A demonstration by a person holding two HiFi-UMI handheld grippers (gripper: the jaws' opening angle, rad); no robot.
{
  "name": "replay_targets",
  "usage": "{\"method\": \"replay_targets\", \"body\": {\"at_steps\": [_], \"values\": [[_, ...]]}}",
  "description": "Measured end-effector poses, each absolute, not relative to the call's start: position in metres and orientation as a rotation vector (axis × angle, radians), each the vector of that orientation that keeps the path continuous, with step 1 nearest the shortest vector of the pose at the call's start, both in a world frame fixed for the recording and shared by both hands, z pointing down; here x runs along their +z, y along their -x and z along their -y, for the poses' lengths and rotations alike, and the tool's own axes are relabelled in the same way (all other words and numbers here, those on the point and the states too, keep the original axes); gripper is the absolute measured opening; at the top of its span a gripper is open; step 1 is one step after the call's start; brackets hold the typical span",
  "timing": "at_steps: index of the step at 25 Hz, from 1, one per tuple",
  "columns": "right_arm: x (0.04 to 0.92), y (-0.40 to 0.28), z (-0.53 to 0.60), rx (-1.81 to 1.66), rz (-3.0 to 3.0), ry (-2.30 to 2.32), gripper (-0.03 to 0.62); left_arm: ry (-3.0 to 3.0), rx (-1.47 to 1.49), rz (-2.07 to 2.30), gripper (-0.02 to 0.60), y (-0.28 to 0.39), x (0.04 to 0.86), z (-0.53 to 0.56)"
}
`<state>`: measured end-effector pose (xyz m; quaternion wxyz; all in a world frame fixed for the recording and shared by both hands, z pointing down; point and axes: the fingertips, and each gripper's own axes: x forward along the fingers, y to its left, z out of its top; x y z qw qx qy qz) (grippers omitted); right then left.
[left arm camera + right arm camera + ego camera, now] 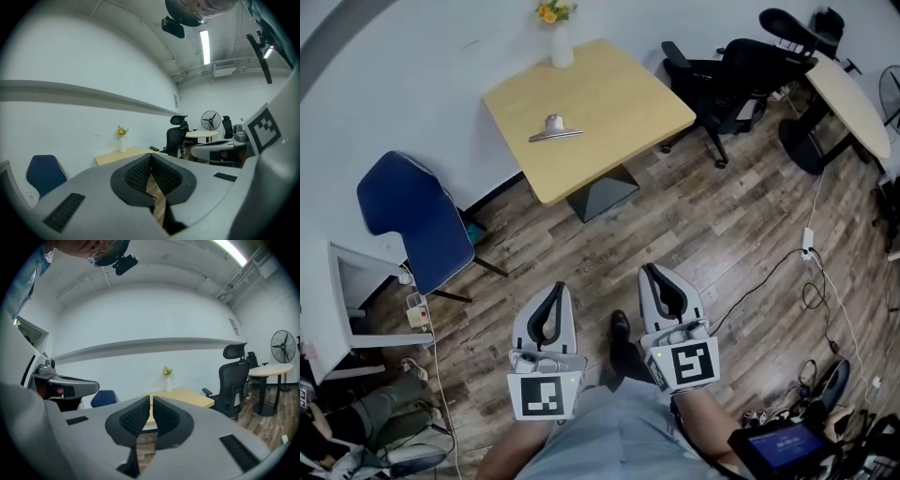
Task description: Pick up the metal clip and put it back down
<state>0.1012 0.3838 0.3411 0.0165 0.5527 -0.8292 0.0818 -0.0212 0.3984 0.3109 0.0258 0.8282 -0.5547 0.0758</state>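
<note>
Silvery metal clip (555, 129), a flat winged base with a rounded knob on top, lies alone near the middle of the square pale-wood counter (619, 89) at the far side of the room. A white vase of yellow flowers (562, 47) stands at the counter's far edge, well apart from the clip. The person stands well back on the wood-plank floor (722, 225), so no part of the task has begun.

The left hand-held gripper (560, 287) and the right hand-held gripper (649, 270) are carried low and near the body, side by side, both pointing toward the counter. Each one's own view shows its ribbed black pads (137, 174) pressed together at the tips with nothing between them; the right pair leaves only a hairline slit. A blue chair (412, 214) sits to the left of the counter and a black office chair (741, 67) to its right.

The step in hand, as I judge it, is the approach. Doing it well means walking up to the counter's near edge, between the two chairs. The jaws of whichever hand-held gripper will reach should be spread before it gets down to the metal clip. The flat base looks thin and hugs the top, so the raised knob seems the surer place to pinch. Come from above, close squarely and lift straight, then lower the clip until the base rests flat before letting go.
</note>
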Motion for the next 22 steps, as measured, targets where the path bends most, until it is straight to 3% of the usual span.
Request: {"method": "replay_targets", "body": {"at_steps": [9, 22], "values": [[0.306, -0.106, -0.298, 0.188, 2.682, -1.653, 0.049, -2.57, 0.197, 1.828, 0.018, 0.011, 0.271, -0.329], [0.319, -0.055, -0.209, 0.194, 2.728, -1.505, 0.049, -2.451, 0.178, 1.925, 0.018, 0.06, 0.285, -0.247]]}}
